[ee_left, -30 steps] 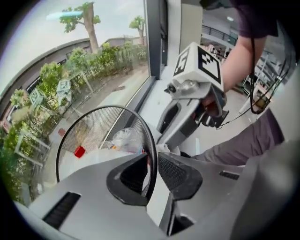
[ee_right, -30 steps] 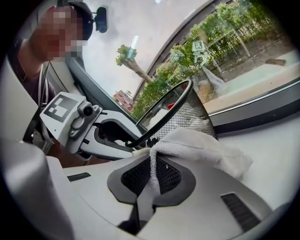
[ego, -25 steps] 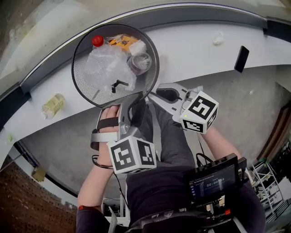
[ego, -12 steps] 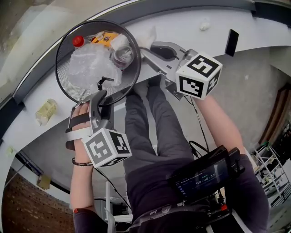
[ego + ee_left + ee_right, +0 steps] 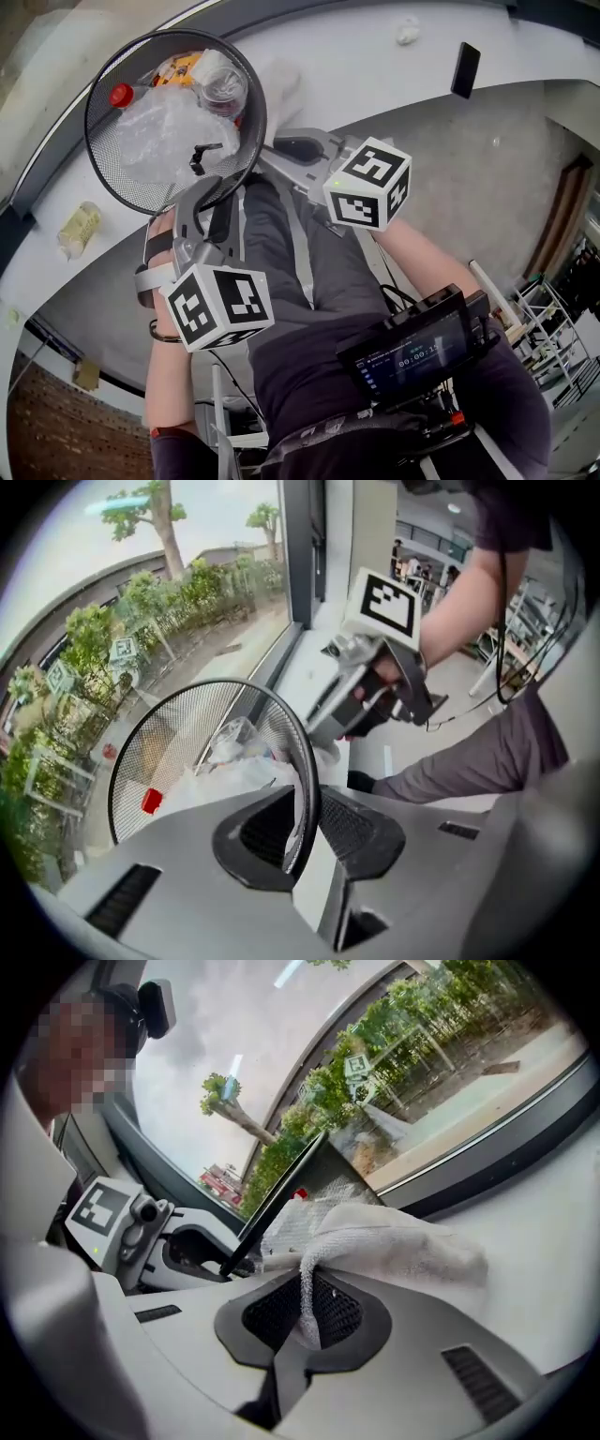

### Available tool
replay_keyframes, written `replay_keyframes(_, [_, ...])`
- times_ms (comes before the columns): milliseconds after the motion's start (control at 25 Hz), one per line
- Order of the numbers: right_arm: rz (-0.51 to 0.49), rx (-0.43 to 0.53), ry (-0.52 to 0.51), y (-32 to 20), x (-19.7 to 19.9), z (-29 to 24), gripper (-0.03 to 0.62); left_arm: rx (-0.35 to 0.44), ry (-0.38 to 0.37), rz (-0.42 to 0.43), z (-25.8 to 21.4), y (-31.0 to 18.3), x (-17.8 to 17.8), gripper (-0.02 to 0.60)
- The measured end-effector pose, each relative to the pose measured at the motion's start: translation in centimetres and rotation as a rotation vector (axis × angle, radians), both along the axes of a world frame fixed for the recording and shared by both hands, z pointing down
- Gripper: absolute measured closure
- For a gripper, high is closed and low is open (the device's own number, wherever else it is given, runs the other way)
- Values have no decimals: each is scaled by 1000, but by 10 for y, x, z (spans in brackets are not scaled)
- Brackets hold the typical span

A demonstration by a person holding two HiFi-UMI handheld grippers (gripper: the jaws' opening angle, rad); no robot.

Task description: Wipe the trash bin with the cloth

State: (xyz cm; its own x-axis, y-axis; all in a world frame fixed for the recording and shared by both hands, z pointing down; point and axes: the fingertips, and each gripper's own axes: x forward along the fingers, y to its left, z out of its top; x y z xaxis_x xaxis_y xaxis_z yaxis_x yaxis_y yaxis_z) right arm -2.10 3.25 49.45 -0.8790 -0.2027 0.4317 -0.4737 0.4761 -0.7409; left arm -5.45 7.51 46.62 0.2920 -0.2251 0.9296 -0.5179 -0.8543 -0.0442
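Observation:
The black mesh trash bin (image 5: 103,178) stands on the white sill at the upper left, its mouth toward me and full of rubbish. My left gripper (image 5: 211,192) has the bin's near rim (image 5: 309,799) between its jaws, which have just been closing and now pinch it. My right gripper (image 5: 272,150) is shut on a white cloth (image 5: 281,84) that rests against the bin's right outer side. In the right gripper view the cloth (image 5: 403,1241) bunches out of the jaws beside the bin's rim (image 5: 272,1208).
Inside the bin lie a red-capped bottle (image 5: 120,94), crumpled clear plastic (image 5: 159,131) and an orange packet. On the sill are a dark phone (image 5: 464,68), a crumpled white scrap (image 5: 407,33) and a yellowish bottle (image 5: 79,228). A window runs behind the sill. My legs and a screen unit (image 5: 412,352) are below.
The right gripper carried the cloth up along the bin's right side, then drew back down toward me. The left gripper stayed at the near rim. The bin sits further left in view.

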Motion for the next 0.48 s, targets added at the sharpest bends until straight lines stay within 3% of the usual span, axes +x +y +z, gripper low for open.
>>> replay_keyframes(160, [-54, -20, -21, 26, -18, -1, 576, -31, 98, -107, -6, -6, 22, 515])
replay_keyframes(320, [-91, -31, -36, 36, -21, -4, 576, -53, 198, -99, -19, -7, 27, 515])
replay_keyframes(360, [-105, -17, -30, 35, -20, -5, 576, -49, 202, -66, -24, -5, 25, 495])
replay_keyframes(400, [-109, -4, -19, 31, -16, -6, 576, -44, 185, -20, -28, -3, 20, 421])
replay_keyframes(480, [-60, 4, 3, 13, -2, -8, 576, -38, 95, 89, -26, 4, 4, 334])
